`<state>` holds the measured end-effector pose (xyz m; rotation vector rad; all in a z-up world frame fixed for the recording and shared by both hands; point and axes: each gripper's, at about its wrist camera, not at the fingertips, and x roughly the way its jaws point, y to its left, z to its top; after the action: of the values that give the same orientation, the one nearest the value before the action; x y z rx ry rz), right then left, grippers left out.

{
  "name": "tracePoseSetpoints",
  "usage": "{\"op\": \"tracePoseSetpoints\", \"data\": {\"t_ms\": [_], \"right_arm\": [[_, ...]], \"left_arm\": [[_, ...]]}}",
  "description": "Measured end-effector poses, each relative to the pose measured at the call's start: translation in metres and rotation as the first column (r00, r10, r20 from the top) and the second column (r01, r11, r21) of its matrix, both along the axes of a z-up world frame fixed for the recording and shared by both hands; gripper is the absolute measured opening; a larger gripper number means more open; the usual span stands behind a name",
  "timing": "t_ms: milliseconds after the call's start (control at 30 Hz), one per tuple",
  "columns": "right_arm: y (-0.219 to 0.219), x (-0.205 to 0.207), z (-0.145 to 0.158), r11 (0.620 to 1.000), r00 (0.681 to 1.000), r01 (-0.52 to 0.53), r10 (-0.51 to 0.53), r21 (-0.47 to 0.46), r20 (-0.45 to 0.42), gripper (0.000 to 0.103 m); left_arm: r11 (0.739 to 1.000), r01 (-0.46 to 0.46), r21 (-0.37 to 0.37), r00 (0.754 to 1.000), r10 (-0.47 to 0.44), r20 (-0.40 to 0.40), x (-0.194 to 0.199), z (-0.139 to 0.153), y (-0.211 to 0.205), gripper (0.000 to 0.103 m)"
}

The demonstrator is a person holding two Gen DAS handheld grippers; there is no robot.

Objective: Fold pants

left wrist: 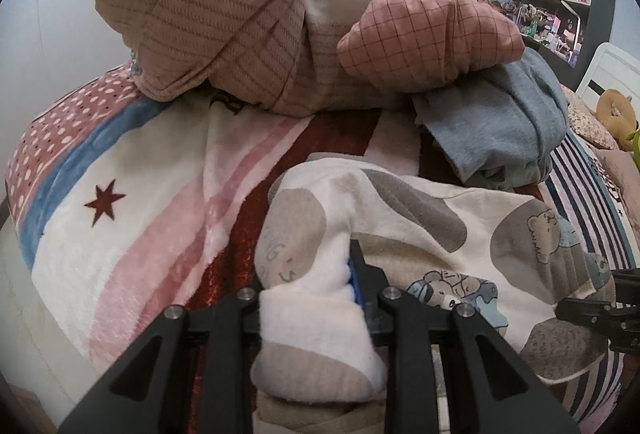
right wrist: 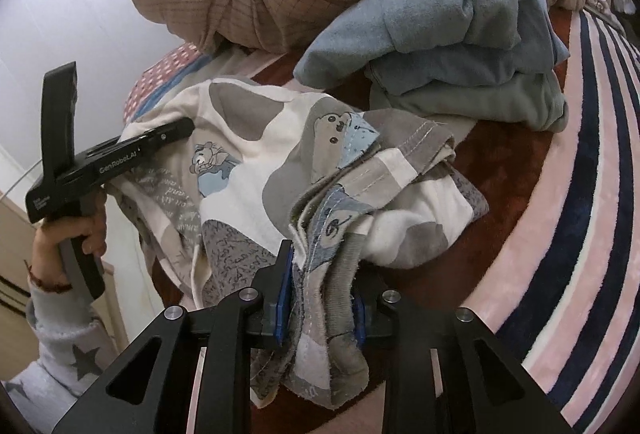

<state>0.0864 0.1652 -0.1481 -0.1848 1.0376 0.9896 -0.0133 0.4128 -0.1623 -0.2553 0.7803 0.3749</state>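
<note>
Pants (right wrist: 280, 161), cream with grey patches and little bear prints, lie bunched on a striped blanket (left wrist: 132, 201) on the bed, with both grippers pinching them. The left gripper (left wrist: 316, 298) is clamped on a thick roll of the cream cloth at one end. The right gripper (right wrist: 320, 298) is clamped on several stacked hems and seams at the other end; in its view the left tool shows off to the side, held by the person's left hand (right wrist: 76, 234).

The cloth looks like soft knit cotton: light, limp and with no stiffness of its own, so it will probably sag and wrinkle wherever it is not held. It does not look slippery, and the blue pads should hold it easily. I judge the stitched edges the best hold, the waistband or leg cuffs, since they are thicker and keep the layers together. Holding a mid-panel fold risks catching only the top layer.

Behind the pants sit a grey-blue garment (right wrist: 460, 33) and a pink checked bundle (left wrist: 432, 37), both near but apart from them.

The left tool's side reads "GenRobot.AI". The pants carry grey script print, too small to read; one patch near the left gripper seems to show letters ending in "G'S".
</note>
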Motion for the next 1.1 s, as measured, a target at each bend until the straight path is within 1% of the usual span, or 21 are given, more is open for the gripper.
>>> {"op": "tracePoseSetpoints", "data": {"t_ms": [100,167,233,267,333,367,400,467,633,800,867,933,1033,1100], "right_arm": [[0.000,-0.003,0.003,1.000,1.000,0.000,0.000,-0.004,0.013,0.023],[-0.001,-0.005,0.004,1.000,1.000,0.001,-0.001,-0.010,0.026,0.029],[-0.002,-0.007,0.005,1.000,0.999,0.002,-0.001,-0.009,0.032,0.030],[-0.003,-0.007,0.005,1.000,0.999,0.002,-0.002,-0.008,0.032,0.031],[-0.005,-0.008,0.006,1.000,1.000,0.006,-0.005,-0.006,0.030,0.034],[-0.007,-0.008,0.007,1.000,1.000,0.007,-0.007,-0.005,0.029,0.037],[-0.007,-0.009,0.007,1.000,1.000,0.008,-0.008,-0.006,0.028,0.040],[-0.009,-0.012,0.008,1.000,1.000,0.000,0.001,-0.010,0.029,0.044],[-0.018,-0.020,0.015,1.000,0.999,-0.004,0.004,0.000,0.033,0.048],[-0.026,-0.029,0.020,1.000,0.999,-0.011,0.011,0.011,0.037,0.060],[-0.032,-0.033,0.022,1.000,0.999,-0.008,0.008,0.019,0.039,0.070],[-0.040,-0.036,0.025,1.000,0.999,-0.005,0.003,0.030,0.043,0.071],[-0.054,-0.040,0.032,0.998,0.998,0.011,-0.014,0.055,0.053,0.085],[-0.065,-0.041,0.036,0.997,0.998,0.024,-0.029,0.071,0.061,0.086]], "left_arm": [[1.000,-0.008,0.012,1.000,0.008,-0.007,-0.001,0.002,-0.002,0.026],[1.000,-0.009,0.018,1.000,0.009,-0.012,-0.002,0.003,-0.003,0.027],[0.999,-0.012,0.030,1.000,0.013,-0.022,-0.002,0.005,-0.006,0.029],[0.999,-0.018,0.035,1.000,0.019,-0.025,-0.003,0.006,-0.008,0.033],[0.998,-0.035,0.049,0.999,0.036,-0.025,-0.006,0.009,-0.010,0.047],[0.997,-0.044,0.059,0.999,0.046,-0.018,-0.009,0.010,-0.011,0.059],[0.996,-0.054,0.072,0.998,0.054,-0.007,-0.013,0.013,-0.012,0.062],[0.995,-0.061,0.080,0.998,0.062,-0.004,-0.018,0.018,-0.013,0.062],[0.993,-0.071,0.094,0.997,0.071,0.008,-0.033,0.032,-0.018,0.062],[0.992,-0.067,0.104,0.997,0.064,0.030,-0.046,0.047,-0.033,0.063],[0.993,-0.063,0.104,0.997,0.059,0.039,-0.050,0.053,-0.041,0.063],[0.992,-0.058,0.111,0.998,0.053,0.046,-0.052,0.059,-0.049,0.064],[0.991,-0.045,0.124,0.997,0.038,0.065,-0.056,0.071,-0.064,0.067],[0.990,-0.032,0.136,0.997,0.022,0.078,-0.059,0.079,-0.078,0.068]]}}
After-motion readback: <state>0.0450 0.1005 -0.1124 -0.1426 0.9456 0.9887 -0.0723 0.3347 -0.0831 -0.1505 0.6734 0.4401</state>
